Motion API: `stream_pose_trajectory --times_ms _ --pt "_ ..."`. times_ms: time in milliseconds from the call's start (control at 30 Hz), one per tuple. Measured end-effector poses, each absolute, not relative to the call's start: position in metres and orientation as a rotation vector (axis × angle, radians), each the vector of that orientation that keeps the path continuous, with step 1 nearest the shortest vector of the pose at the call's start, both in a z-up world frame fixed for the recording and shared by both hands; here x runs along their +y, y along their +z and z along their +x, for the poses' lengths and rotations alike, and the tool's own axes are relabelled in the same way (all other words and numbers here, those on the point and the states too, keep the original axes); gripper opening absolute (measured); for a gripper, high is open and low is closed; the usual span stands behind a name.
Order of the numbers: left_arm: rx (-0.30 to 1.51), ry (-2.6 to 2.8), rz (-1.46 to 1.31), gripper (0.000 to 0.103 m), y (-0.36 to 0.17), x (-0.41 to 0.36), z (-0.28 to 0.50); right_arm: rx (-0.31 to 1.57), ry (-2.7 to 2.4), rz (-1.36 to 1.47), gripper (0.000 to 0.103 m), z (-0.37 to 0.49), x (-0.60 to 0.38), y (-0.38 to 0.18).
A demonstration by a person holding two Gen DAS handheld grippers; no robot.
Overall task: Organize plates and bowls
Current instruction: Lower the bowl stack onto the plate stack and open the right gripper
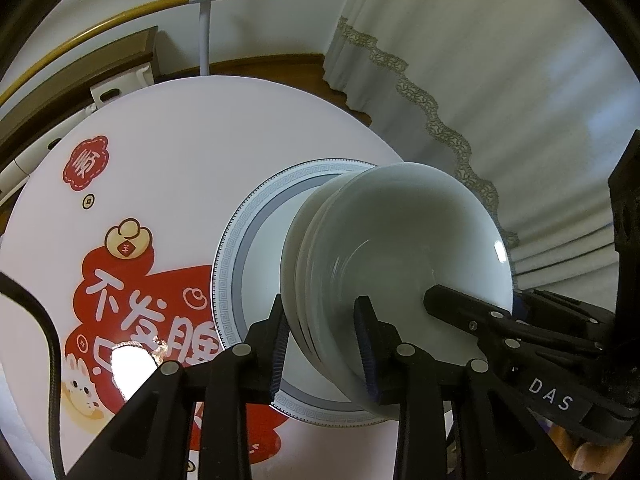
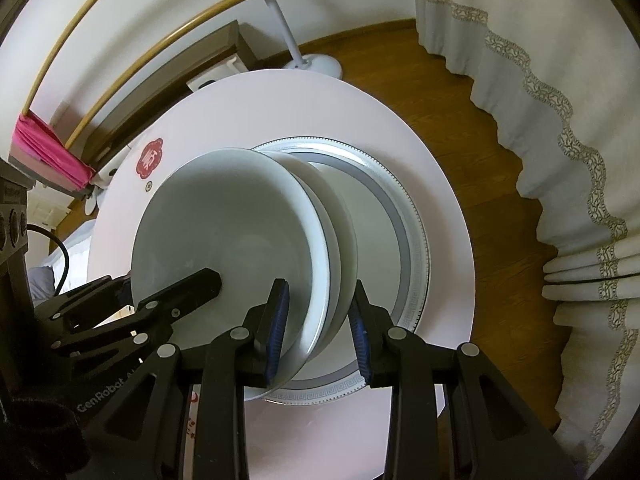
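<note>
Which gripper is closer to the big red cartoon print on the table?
Left. The left gripper straddles the rim of the bowls beside the red print; the right gripper sits on the bowls' far side.

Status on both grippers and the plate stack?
Left gripper and right gripper each straddle the rim of the stacked pale glazed bowls. Stack sits on grey-banded patterned plate. Nothing in the way.

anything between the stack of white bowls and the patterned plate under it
Nothing visible. The stack of white bowls sits directly over the patterned plate, with only bare plate surface showing beside it. Both the left gripper and the right gripper straddle the stack's rims. The spot right under the stack is hidden.
</note>
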State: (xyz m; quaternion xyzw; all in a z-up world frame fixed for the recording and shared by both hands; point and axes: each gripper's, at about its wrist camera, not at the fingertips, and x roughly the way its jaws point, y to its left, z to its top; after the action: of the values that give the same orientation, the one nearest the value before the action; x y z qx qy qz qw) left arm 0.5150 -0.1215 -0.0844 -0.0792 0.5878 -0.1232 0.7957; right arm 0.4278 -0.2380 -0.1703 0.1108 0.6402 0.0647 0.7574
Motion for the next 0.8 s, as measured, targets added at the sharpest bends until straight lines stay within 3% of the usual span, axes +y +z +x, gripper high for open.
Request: stream_pose_trajectory --times_ms 333,600,800 --pt "1.22 -0.237 -0.164 0.049 -0.076 -0.117 0.504 1.365 0.12 0.211 0.034 0.422 -0.233 -0.162" --pt "1.187 -0.215 -0.17 0.053 -0.064 -0.107 0.489 1.34 0.105 0.217 0.036 0.416 -0.232 -0.15" --pt "1.133 -0.204 -0.167 0.054 -0.048 -0.098 0.469 1.269 0.12 0.197 0.044 0.406 -0.225 -0.128"
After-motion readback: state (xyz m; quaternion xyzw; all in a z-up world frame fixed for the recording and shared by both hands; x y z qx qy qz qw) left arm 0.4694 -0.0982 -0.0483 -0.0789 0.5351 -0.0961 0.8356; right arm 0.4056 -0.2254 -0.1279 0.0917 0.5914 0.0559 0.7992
